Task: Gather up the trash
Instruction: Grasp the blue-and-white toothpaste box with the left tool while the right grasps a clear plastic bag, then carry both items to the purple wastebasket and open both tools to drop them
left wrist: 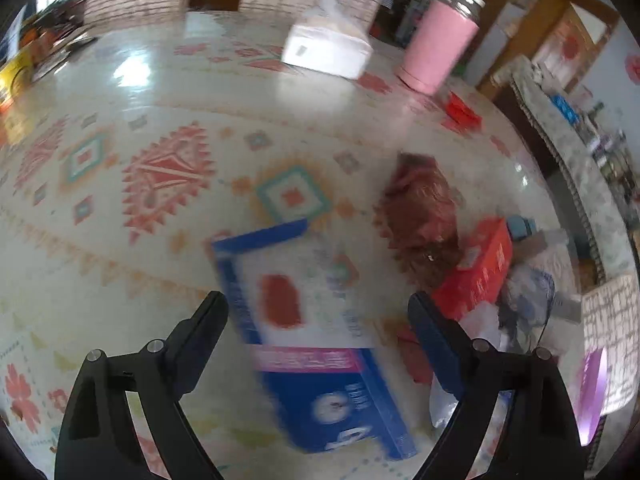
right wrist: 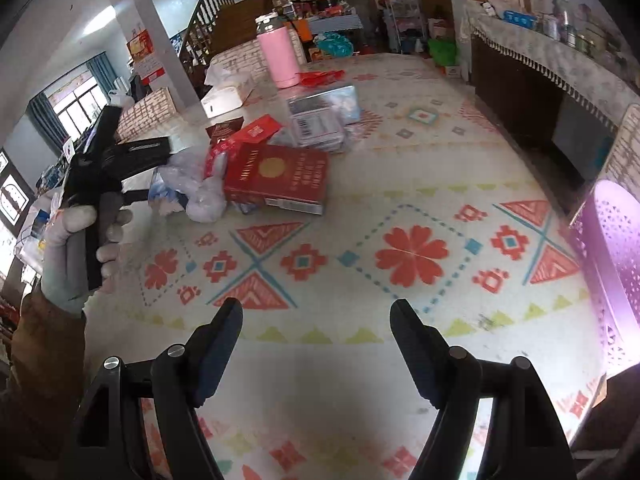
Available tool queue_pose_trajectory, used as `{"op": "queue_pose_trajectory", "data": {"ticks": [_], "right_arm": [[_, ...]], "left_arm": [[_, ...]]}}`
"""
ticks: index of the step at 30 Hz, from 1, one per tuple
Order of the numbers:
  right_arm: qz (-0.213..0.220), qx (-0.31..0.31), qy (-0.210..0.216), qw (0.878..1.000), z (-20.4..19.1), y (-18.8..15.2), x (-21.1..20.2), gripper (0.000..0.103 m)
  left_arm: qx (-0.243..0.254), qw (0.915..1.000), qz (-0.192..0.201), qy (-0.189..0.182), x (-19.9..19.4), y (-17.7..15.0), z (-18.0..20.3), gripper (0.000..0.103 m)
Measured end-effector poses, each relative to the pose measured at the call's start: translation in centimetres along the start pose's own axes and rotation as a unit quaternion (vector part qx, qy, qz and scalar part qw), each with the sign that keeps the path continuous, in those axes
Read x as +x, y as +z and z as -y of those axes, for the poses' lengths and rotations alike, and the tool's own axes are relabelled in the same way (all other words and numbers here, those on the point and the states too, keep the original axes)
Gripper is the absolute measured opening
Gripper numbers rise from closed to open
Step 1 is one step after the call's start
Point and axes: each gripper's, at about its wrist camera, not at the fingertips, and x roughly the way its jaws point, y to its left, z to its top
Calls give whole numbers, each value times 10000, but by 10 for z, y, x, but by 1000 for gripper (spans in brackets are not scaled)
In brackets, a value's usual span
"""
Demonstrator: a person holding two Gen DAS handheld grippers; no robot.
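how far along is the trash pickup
Done: nothing that shows. In hand: nothing; the left gripper hangs open over the blue box, and the right gripper is open over bare tablecloth. Left: the red box, crumpled plastic and packets remain on the table.

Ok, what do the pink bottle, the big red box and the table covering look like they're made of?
Pink bottle: probably metal with a matte pink coating; the cap looks like bare shiny metal or clear plastic.
Red box: printed cardboard with gold lettering and crisp folded edges.
Table covering: likely glossy vinyl or a cloth under glass; it mirrors the window light.
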Motion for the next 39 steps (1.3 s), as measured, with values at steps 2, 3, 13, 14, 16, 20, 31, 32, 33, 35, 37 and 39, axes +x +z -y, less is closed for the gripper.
{"op": "queue_pose_trajectory", "data": {"ticks": [2,3,13,14,16,20,31,32,33,35,37,39], "right_arm": [[-46,-39,-26,10000,-5,3,4,81],[-61,-75,-37,9999,-8,6,6,81],[-101,-470,181,9987,-45,57,44,81],[-84,-545,226,9982,-52,60,47,81],[-8,-834,363,9959,-76,72,58,81],[103,-1546,310,9874,-119,88,82,81],[-211,-2065,-143,9781,-145,83,131,18],[-163,-2004,-92,9795,-143,85,125,17],[-62,-1928,-60,9812,-139,84,115,17],[91,-1787,3,9839,-135,81,94,17],[265,-1589,87,9869,-123,77,67,17],[416,-1425,115,9889,-113,72,42,17]], "left_arm": [[274,9994,25,212,-3,-5,6,55],[385,9987,24,346,-5,-7,7,45],[-54,9983,-72,-581,-26,-9,-35,45],[-115,9976,-38,-676,-27,-7,-40,45],[-270,9958,-38,-876,-28,-4,-49,45],[-326,9959,51,-841,-31,-4,-52,45],[-131,9960,213,-856,-34,-5,-43,45],[-114,9961,240,-847,-35,-5,-43,45],[-100,9960,261,-845,-36,-5,-42,45],[-72,9956,311,-880,-37,-6,-41,46],[-41,9953,358,-903,-39,-7,-40,46],[-17,9950,417,-909,-41,-8,-38,46]]}}
